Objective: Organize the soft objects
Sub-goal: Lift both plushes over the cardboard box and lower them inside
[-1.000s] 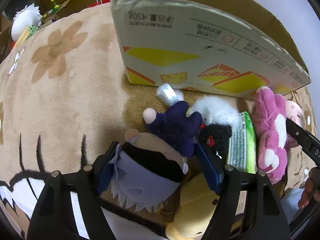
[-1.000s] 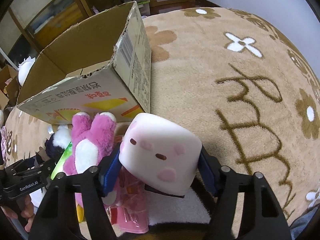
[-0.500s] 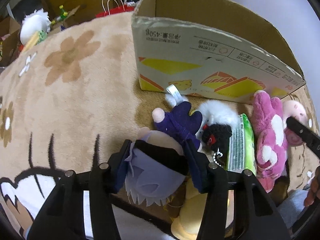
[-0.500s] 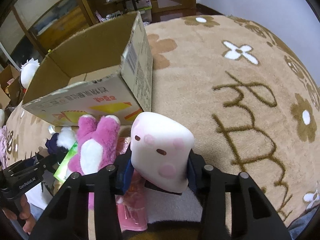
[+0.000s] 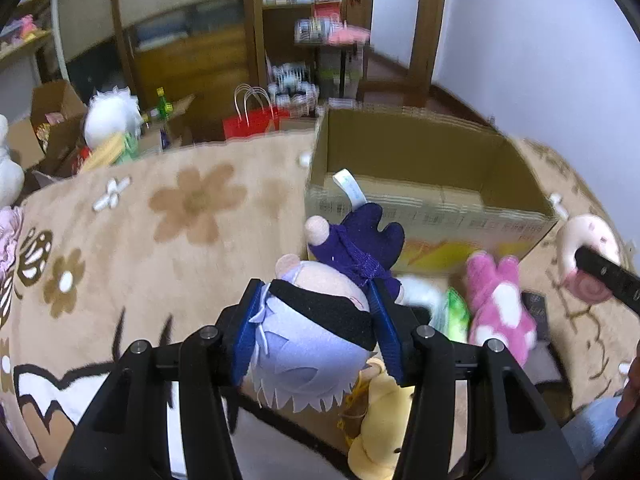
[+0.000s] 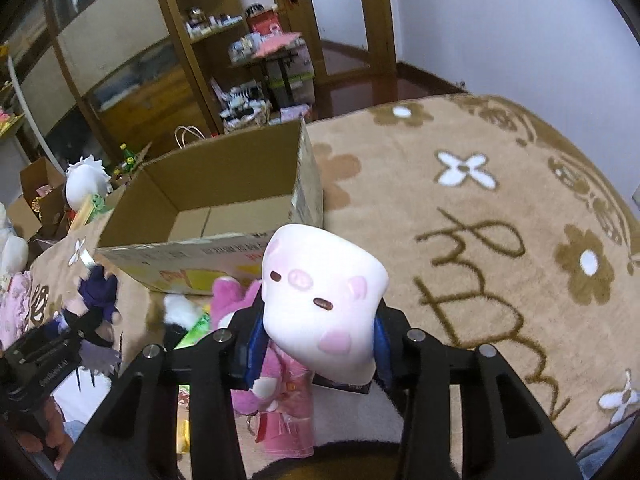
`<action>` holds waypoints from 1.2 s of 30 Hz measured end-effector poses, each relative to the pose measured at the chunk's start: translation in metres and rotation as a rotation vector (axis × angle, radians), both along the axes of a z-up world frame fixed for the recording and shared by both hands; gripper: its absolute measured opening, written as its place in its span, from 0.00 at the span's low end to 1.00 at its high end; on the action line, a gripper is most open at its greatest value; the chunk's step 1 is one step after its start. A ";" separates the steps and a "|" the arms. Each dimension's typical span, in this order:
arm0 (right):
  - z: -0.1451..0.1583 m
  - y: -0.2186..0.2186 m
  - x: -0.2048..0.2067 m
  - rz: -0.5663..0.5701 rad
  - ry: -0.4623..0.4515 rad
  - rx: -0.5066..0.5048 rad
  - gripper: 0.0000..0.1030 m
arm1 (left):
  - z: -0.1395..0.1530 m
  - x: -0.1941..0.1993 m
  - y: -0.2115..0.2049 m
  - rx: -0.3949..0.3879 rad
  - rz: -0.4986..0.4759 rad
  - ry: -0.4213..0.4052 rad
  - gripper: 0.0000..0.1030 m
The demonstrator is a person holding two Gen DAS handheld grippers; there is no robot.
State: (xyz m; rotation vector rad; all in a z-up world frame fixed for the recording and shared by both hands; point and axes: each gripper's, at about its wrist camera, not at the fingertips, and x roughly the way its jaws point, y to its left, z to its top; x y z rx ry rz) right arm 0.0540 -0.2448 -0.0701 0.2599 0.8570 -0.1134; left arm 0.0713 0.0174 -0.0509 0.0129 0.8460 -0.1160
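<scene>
My left gripper (image 5: 314, 328) is shut on a plush doll (image 5: 320, 320) with pale lilac hair, a black blindfold and a dark purple body, lifted off the carpet. In the right wrist view that doll (image 6: 98, 292) hangs at the far left. My right gripper (image 6: 318, 330) is shut on a white squishy cube (image 6: 322, 292) with a pink-cheeked face, also raised. An open, empty cardboard box (image 5: 424, 188), (image 6: 224, 208) stands beyond both. On the carpet in front of it lie a pink bear plush (image 5: 498, 304), (image 6: 236, 292), a yellow plush (image 5: 378, 432), a white fluffy toy (image 6: 180, 308) and a green packet (image 5: 456, 314).
A beige flower-patterned carpet (image 6: 480, 240) covers the floor. Behind it stand wooden shelves (image 5: 296, 32), a red paper bag (image 5: 252, 120), a white-haired plush (image 5: 110, 116) and small boxes (image 5: 52, 116). A hand (image 6: 44, 428) grips the left tool's handle.
Both grippers closed on their toys, then rose and tilted up, so the box's inside and the room behind now show. The doll and the cube left the pile.
</scene>
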 end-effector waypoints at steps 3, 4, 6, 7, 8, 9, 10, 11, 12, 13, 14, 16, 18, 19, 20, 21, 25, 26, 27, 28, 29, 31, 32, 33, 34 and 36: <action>0.012 0.003 -0.008 0.000 -0.044 -0.012 0.45 | 0.015 -0.004 0.006 -0.009 0.011 -0.079 0.49; 0.018 0.003 -0.010 0.000 -0.065 -0.016 0.45 | 0.021 -0.006 0.006 -0.009 0.015 -0.102 0.50; 0.025 0.004 -0.013 0.000 -0.096 -0.018 0.45 | 0.031 -0.008 0.006 -0.008 0.021 -0.150 0.50; 0.029 0.004 -0.014 0.000 -0.113 -0.017 0.45 | 0.037 -0.009 0.006 -0.010 0.022 -0.167 0.50; 0.033 0.004 -0.014 0.001 -0.129 -0.016 0.45 | 0.042 -0.007 0.007 -0.011 0.023 -0.180 0.50; 0.036 0.004 -0.014 0.001 -0.146 -0.018 0.45 | 0.047 -0.005 0.007 -0.016 0.022 -0.193 0.50; 0.041 0.005 -0.014 0.004 -0.167 -0.024 0.45 | 0.051 -0.003 0.007 -0.018 0.022 -0.199 0.50; 0.044 0.006 -0.014 0.006 -0.178 -0.025 0.45 | 0.055 0.000 0.007 -0.016 0.025 -0.210 0.50; 0.047 0.006 -0.014 0.010 -0.192 -0.023 0.45 | 0.058 0.002 0.008 -0.014 0.027 -0.218 0.50; 0.051 0.007 -0.012 0.016 -0.206 -0.019 0.45 | 0.061 0.004 0.007 -0.010 0.028 -0.227 0.50; 0.053 0.008 -0.011 0.021 -0.215 -0.017 0.45 | 0.064 0.007 0.006 -0.003 0.029 -0.239 0.50; 0.057 0.011 -0.007 0.036 -0.234 -0.019 0.45 | 0.069 0.012 0.004 0.008 0.026 -0.257 0.50; 0.061 0.016 -0.002 0.059 -0.251 -0.033 0.45 | 0.072 0.017 0.002 0.006 0.025 -0.270 0.50; 0.063 0.019 0.000 0.072 -0.255 -0.041 0.45 | 0.074 0.019 0.000 0.004 0.022 -0.276 0.50; 0.065 0.023 0.004 0.087 -0.261 -0.052 0.45 | 0.075 0.021 -0.002 0.007 0.021 -0.283 0.50; 0.066 0.025 0.007 0.098 -0.264 -0.057 0.45 | 0.077 0.024 -0.003 0.012 0.020 -0.289 0.50; 0.069 0.037 0.020 0.146 -0.274 -0.077 0.45 | 0.081 0.038 -0.012 0.021 0.008 -0.306 0.50; 0.068 0.039 0.024 0.157 -0.272 -0.085 0.45 | 0.081 0.042 -0.014 0.022 0.003 -0.307 0.50; 0.068 0.042 0.029 0.168 -0.270 -0.094 0.45 | 0.080 0.046 -0.017 0.027 -0.001 -0.308 0.50; 0.067 0.044 0.034 0.178 -0.268 -0.101 0.45 | 0.080 0.049 -0.020 0.033 -0.005 -0.311 0.50; 0.065 0.045 0.037 0.186 -0.265 -0.105 0.45 | 0.078 0.051 -0.022 0.038 -0.009 -0.312 0.50; 0.061 0.046 0.043 0.195 -0.260 -0.109 0.45 | 0.075 0.057 -0.026 0.039 -0.017 -0.313 0.50; 0.057 0.046 0.046 0.199 -0.257 -0.112 0.45 | 0.073 0.060 -0.028 0.037 -0.016 -0.312 0.50; 0.054 0.046 0.050 0.203 -0.256 -0.112 0.45 | 0.071 0.064 -0.029 0.036 -0.018 -0.308 0.50; 0.051 0.046 0.054 0.207 -0.253 -0.112 0.45 | 0.068 0.068 -0.031 0.035 -0.024 -0.302 0.50; 0.044 0.044 0.060 0.208 -0.249 -0.112 0.45 | 0.064 0.073 -0.033 0.036 -0.037 -0.294 0.50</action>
